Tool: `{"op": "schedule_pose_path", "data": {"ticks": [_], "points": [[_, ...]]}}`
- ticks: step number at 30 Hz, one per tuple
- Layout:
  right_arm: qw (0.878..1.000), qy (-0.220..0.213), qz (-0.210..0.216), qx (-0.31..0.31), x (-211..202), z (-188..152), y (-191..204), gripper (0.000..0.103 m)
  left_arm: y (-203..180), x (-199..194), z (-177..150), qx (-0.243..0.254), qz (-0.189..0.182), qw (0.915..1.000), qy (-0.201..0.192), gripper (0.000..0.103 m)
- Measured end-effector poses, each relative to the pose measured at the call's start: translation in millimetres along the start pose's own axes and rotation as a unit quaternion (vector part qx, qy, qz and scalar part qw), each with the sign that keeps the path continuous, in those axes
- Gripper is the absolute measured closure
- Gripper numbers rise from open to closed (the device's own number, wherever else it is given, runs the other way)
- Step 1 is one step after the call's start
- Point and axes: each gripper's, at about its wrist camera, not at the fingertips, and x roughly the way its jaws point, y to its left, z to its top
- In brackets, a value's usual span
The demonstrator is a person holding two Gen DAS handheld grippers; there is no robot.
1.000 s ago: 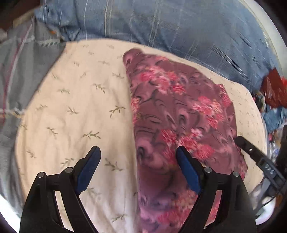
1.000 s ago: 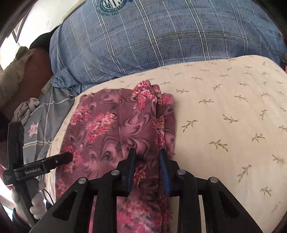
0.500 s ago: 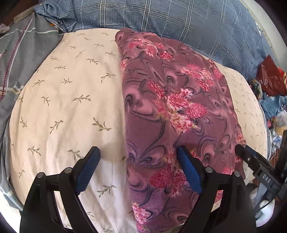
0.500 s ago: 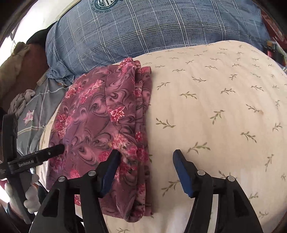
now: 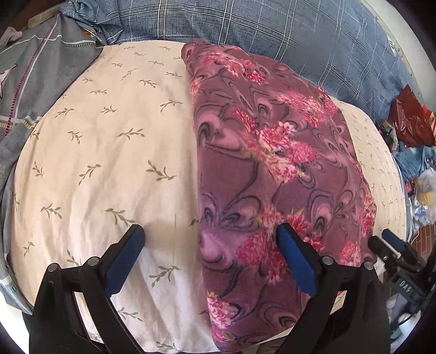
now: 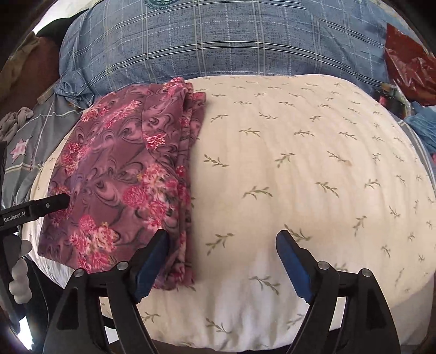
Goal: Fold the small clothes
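A folded purple garment with pink flowers (image 5: pixel 272 163) lies flat on a cream leaf-print cushion (image 5: pixel 109 149). My left gripper (image 5: pixel 209 237) hovers over the garment's near left edge. Its jaws are opening, the folded edge lies beneath them, and the pads touch nothing. In the right wrist view the garment (image 6: pixel 117 177) sits on the left part of the cushion (image 6: pixel 299 163). My right gripper (image 6: pixel 222 239) is opening beside the garment's layered right edge. Its left pad is near that edge and mostly bare cushion lies between the jaws. One finger of each gripper shows at the other view's edge.
A blue plaid pillow (image 5: pixel 245 21) lies along the cushion's far side. A grey patterned sheet (image 5: pixel 32 68) is at the left. A red plastic bag (image 5: pixel 408 119) and loose blue cloth (image 5: pixel 414 160) are past the cushion's right edge.
My right gripper let go of the garment's fold, opened wide and shifted right. The garment now lies flat. My left gripper came lower and closer to the garment's near edge.
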Motion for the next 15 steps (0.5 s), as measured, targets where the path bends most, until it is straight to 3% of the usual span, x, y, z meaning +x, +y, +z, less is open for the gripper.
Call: {"op": "schedule_pose_path", "data": {"ticks": [15], "points": [[0.999,-0.027,0.036,-0.014,-23.7,-4.1,27.9,0.020,-3.1,-12.4,-17.0,0.013,0.007,0.9999,0.004,0.005]]}}
